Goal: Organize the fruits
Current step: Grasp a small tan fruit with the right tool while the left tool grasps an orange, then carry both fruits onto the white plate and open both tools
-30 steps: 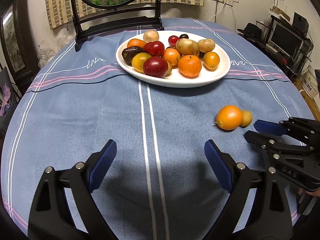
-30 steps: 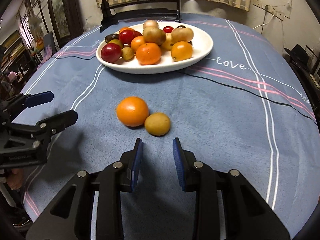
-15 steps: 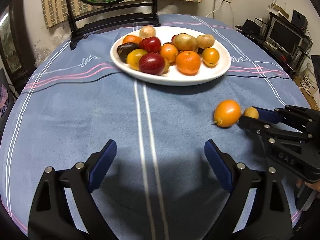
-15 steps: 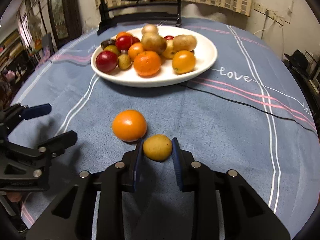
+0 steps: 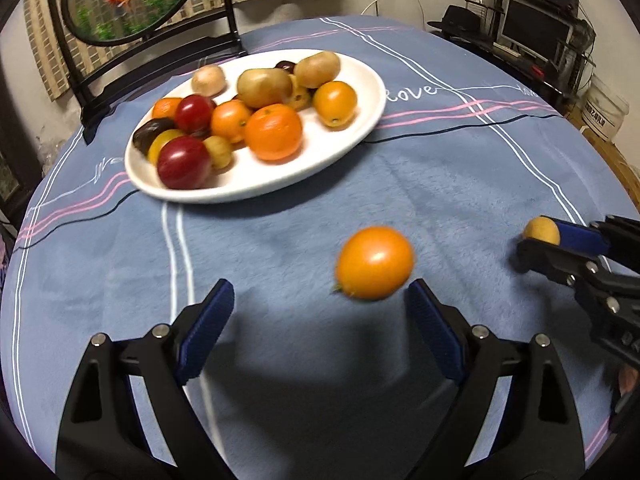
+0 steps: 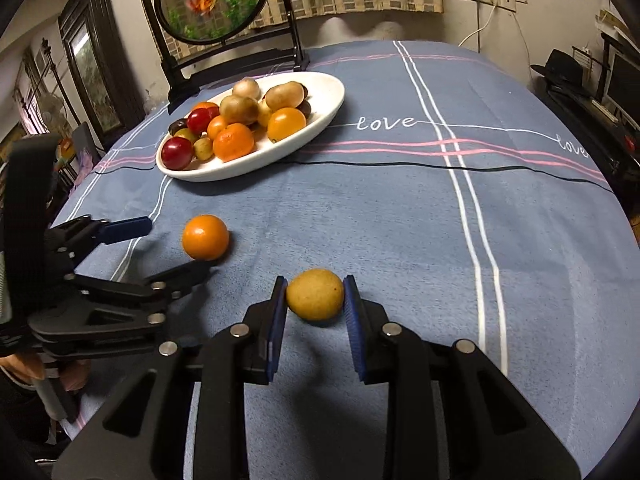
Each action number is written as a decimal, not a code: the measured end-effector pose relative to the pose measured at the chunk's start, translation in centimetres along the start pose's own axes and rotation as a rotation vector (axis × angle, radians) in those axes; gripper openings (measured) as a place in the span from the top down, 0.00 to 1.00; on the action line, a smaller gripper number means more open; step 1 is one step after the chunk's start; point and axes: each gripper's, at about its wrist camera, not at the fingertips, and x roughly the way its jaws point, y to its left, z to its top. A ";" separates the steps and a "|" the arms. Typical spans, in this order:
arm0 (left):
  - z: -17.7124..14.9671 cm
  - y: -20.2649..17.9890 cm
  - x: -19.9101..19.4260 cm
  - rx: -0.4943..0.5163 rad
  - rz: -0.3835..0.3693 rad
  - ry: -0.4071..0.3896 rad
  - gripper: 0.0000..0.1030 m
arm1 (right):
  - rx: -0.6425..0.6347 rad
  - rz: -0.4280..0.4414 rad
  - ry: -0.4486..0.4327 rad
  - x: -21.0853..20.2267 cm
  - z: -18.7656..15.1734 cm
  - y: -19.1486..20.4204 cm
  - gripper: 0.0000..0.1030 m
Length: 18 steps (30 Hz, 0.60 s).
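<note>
A white oval plate (image 5: pixel 360 128) (image 6: pixel 328 108) piled with several oranges, red, yellow and brown fruits stands at the back of the blue cloth. A loose orange fruit (image 5: pixel 374 263) (image 6: pixel 205 237) lies on the cloth just ahead of my left gripper (image 5: pixel 320 312), close to its right finger; that gripper is open and empty. My right gripper (image 6: pixel 315 300) is shut on a small yellow-brown fruit (image 6: pixel 315 294) (image 5: pixel 542 231) and holds it just above the cloth, right of the orange. The left gripper shows in the right wrist view (image 6: pixel 160 248).
A round mirror on a black stand (image 6: pixel 224 4) stands behind the plate. A dark cabinet with a monitor (image 5: pixel 536 28) is beyond the table's right edge. The blue tablecloth (image 6: pixel 400 208) has white and pink stripes.
My right gripper has closed on the yellow-brown fruit and moved it right, away from the orange. My left gripper has moved right, bringing the orange just ahead of its fingers.
</note>
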 end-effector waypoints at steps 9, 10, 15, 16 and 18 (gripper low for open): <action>0.8 -1.8 0.9 0.051 -0.102 0.002 0.58 | 0.005 0.029 -0.008 -0.4 -0.4 0.1 0.73; 0.8 -1.9 0.8 0.056 -0.103 -0.001 0.60 | 0.005 0.028 -0.007 -0.5 -0.4 0.1 0.73; 0.4 -1.5 0.4 0.056 -0.109 0.004 0.62 | -0.006 0.028 -0.007 -0.7 -0.4 0.8 0.73; 0.3 -1.4 0.3 0.055 -0.107 0.005 0.62 | -0.008 0.028 -0.007 -0.7 -0.4 0.9 0.72; 0.2 -1.1 -0.2 0.053 -0.104 -0.004 0.62 | -0.015 0.029 -0.008 -0.7 -0.3 1.3 0.72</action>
